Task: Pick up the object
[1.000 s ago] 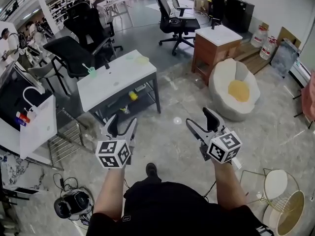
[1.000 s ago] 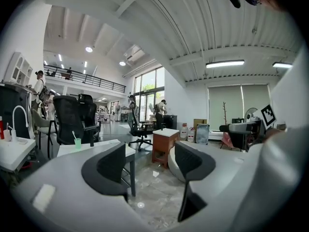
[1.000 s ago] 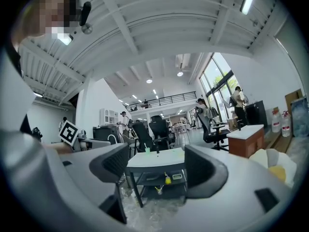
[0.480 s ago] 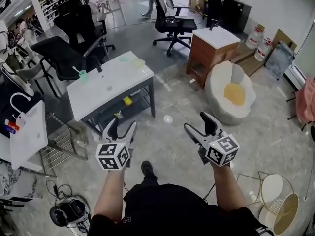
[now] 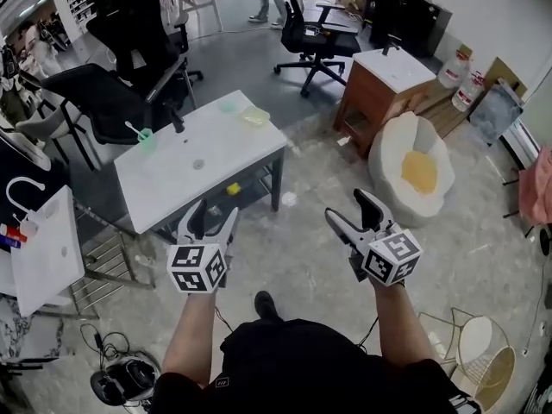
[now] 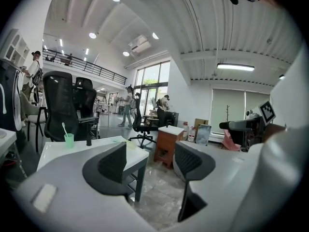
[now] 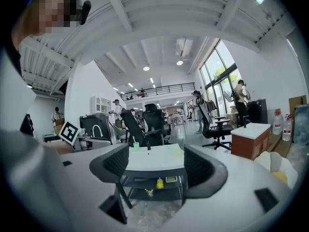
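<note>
- Open-plan office, head view: a person stands on a pale stone floor (image 5: 310, 257) just short of a white table (image 5: 203, 158). The left gripper (image 5: 214, 218) and right gripper (image 5: 347, 207) both have wide, empty jaws. A green cup (image 5: 147, 136) and a yellow-green item (image 5: 254, 116) sit on top, with a yellow object (image 5: 233, 189) on the shelf beneath (which one is the task's object cannot be told).
- Left gripper view: the left gripper (image 6: 152, 161) has its jaws spread, with nothing between them. The green cup (image 6: 69, 140) stands on the white table (image 6: 96, 142), left of the jaws.
- Right gripper view: the right gripper (image 7: 155, 166) has its jaws spread, framing the white table (image 7: 154, 157) and the yellow object (image 7: 159, 183), which are well apart from it.
</note>
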